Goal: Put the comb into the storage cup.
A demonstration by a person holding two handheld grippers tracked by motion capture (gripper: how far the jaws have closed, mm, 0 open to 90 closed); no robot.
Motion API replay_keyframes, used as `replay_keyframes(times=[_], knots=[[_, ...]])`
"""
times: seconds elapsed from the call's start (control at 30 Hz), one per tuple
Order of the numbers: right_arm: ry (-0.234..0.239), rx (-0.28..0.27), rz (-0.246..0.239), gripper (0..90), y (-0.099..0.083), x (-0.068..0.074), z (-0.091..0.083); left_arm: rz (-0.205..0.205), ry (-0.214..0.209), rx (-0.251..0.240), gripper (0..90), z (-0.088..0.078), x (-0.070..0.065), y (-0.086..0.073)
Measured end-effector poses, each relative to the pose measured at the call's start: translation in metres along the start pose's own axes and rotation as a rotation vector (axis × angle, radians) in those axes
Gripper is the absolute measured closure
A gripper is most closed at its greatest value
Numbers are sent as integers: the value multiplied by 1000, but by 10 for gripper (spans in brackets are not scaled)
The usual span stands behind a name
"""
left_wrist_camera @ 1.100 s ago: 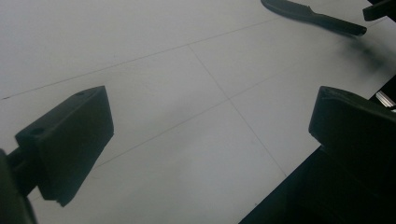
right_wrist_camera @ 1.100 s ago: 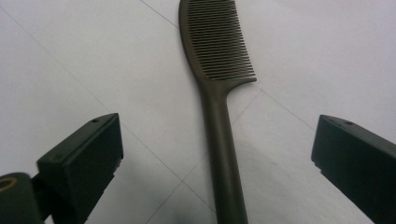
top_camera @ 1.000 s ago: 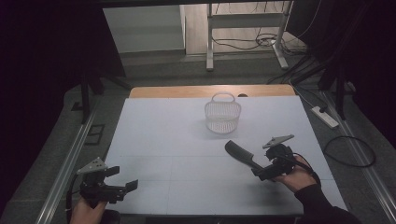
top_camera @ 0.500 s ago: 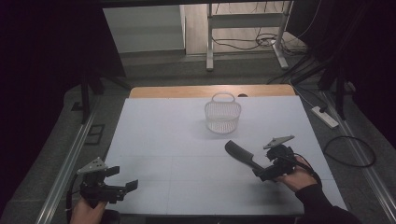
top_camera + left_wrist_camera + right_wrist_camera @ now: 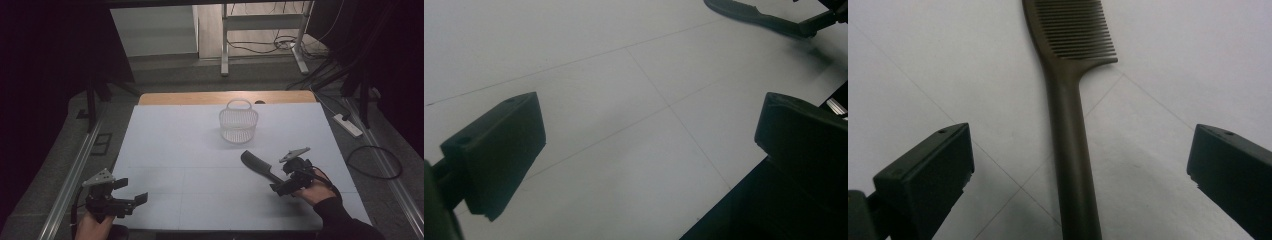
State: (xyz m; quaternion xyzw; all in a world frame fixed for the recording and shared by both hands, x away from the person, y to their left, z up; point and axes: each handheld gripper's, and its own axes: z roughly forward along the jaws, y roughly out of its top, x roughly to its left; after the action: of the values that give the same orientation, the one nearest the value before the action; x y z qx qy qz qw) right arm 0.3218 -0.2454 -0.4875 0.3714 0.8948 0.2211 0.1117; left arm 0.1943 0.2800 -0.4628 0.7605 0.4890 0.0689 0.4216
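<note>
A dark comb (image 5: 256,164) lies flat on the white table (image 5: 175,145), right of centre, with its teeth end pointing toward the basket. My right gripper (image 5: 281,180) is open at the comb's handle end. In the right gripper view the comb (image 5: 1070,100) runs up the middle, and its handle passes between the two wide-apart jaws of the right gripper (image 5: 1080,150) without touching either. My left gripper (image 5: 131,191) is open near the table's front left corner with nothing between its jaws. The left gripper view also has the comb (image 5: 749,12) far off at the top right.
A white wire basket (image 5: 238,125) with a handle stands upright at the back middle of the table. The table's front edge (image 5: 724,200) runs just below the left gripper's jaws. Metal rails flank the table, and a power strip (image 5: 348,125) lies on the floor at the right.
</note>
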Motion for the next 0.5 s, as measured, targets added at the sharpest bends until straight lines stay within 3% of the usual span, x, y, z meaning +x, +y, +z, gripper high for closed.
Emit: replay_keyframes(times=[0.3, 0.5], knots=[[11, 44, -25, 0, -2, 1, 13, 0, 0, 0, 6, 0, 0, 0], [23, 109, -54, 0, -4, 4, 24, -2, 0, 0, 6, 0, 0, 0]])
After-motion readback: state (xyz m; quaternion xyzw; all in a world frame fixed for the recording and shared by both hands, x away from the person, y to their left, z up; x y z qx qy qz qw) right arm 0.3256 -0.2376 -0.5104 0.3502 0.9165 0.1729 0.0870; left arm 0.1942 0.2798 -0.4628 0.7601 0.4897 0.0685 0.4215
